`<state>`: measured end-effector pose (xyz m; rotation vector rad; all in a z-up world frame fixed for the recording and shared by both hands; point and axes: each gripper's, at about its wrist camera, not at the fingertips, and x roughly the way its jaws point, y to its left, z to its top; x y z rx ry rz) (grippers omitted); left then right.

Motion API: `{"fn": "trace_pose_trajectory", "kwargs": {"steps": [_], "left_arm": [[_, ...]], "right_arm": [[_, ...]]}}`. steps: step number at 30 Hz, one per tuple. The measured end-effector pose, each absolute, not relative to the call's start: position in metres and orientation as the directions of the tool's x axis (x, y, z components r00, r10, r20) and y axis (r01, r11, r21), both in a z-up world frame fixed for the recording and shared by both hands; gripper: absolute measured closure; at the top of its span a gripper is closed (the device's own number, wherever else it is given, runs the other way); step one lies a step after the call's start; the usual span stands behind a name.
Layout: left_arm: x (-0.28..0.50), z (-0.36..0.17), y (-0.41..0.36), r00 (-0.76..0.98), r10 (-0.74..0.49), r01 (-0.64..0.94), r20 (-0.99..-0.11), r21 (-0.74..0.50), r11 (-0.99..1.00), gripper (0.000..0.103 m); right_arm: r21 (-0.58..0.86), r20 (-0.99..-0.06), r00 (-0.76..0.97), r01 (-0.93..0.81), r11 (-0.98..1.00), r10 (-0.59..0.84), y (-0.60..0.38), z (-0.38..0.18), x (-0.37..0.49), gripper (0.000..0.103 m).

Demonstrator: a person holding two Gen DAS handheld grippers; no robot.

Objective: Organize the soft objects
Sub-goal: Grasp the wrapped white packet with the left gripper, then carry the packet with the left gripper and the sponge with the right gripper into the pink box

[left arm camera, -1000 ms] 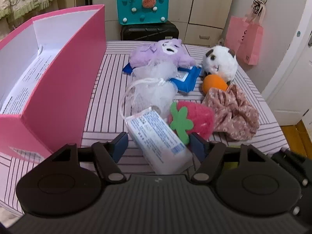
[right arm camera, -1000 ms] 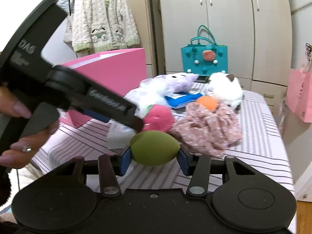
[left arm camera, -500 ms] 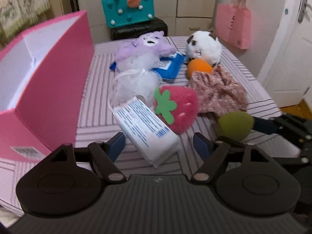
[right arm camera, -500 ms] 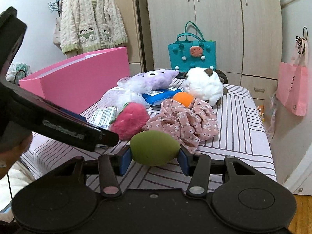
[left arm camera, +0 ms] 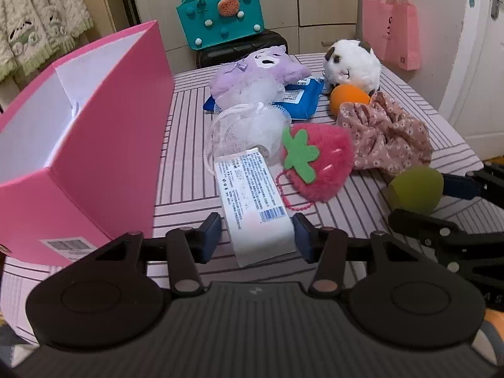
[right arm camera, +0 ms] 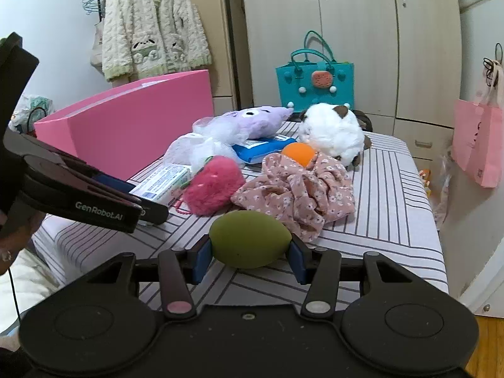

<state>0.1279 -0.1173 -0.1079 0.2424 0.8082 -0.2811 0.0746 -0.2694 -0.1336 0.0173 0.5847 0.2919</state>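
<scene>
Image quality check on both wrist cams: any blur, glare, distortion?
Left wrist: sharp; fisheye bends the pink box wall and the striped table cover; the door at right is washed out. Right wrist: sharp on the green sponge; dark vignette in the top corners; cabinet edges bow; soft, even light, no hard shadows.
</scene>
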Motion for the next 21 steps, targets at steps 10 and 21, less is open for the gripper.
{"fn": "trace_pose_trajectory", "kwargs": {"steps": [10, 21], "left_arm": [[0.148, -0.112, -0.129, 0.68, -0.145, 0.305, -0.719, 0.098, 0.947, 0.04], [0.14, -0.109, -0.118, 0.666, -0.184, 0.337, -0.722, 0.071, 0.939, 0.064]], "right_arm": [[0.11, -0.544, 0.793, -0.258, 0.96, 0.275, -0.268, -0.137, 0.082, 0.044], [0.125, -0.532, 0.795, -0.268, 0.955, 0.293, -0.266, -0.132, 0.076, 0.048]]}}
